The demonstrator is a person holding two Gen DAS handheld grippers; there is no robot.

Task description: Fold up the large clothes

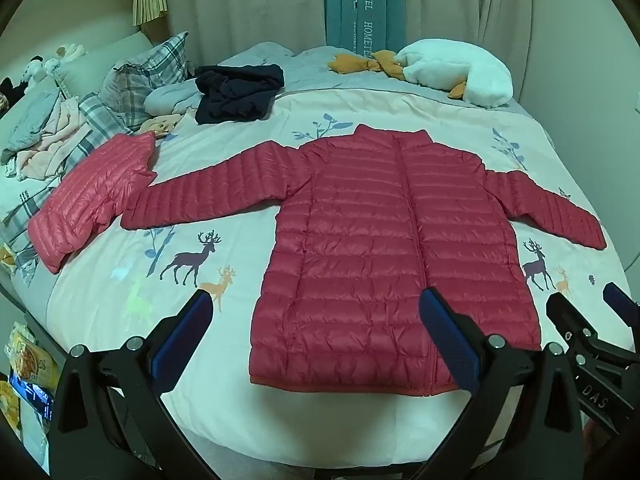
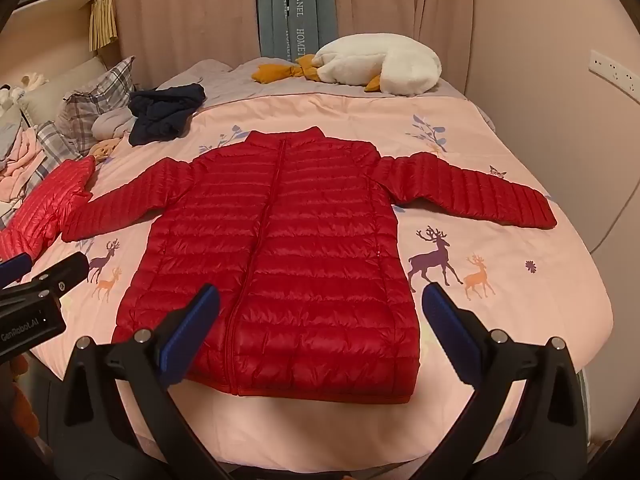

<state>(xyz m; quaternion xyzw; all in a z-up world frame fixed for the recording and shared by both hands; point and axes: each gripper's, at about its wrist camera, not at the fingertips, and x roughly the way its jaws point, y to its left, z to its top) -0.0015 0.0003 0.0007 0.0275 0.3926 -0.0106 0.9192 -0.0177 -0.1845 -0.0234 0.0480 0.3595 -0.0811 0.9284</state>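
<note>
Two grippers hang above the near edge of a bed, and both have their jaws spread wide with nothing between them. The left gripper (image 1: 316,312) sits over the bottom left part of a red puffer jacket (image 1: 384,248). The right gripper (image 2: 320,304) sits over the bottom right part of the same jacket. Neither one is touching it.

The jacket lies flat on its back in the middle of the pink bedspread (image 2: 520,304), which has deer and leaves printed on it. The zip is closed. The collar points to the far side of the bed and the hem is close to the near edge. Both sleeves are stretched out to the sides, a little downward.

A second red puffer piece (image 1: 92,200) lies bunched up at the left, just beside the end of the jacket's left sleeve. Farther back on the left is a dark blue garment (image 1: 240,94) in a crumpled heap, next to plaid pillows (image 1: 148,76). A white plush goose (image 2: 380,66) with orange feet rests at the far end of the bed, in front of the curtains (image 2: 192,12).
</note>
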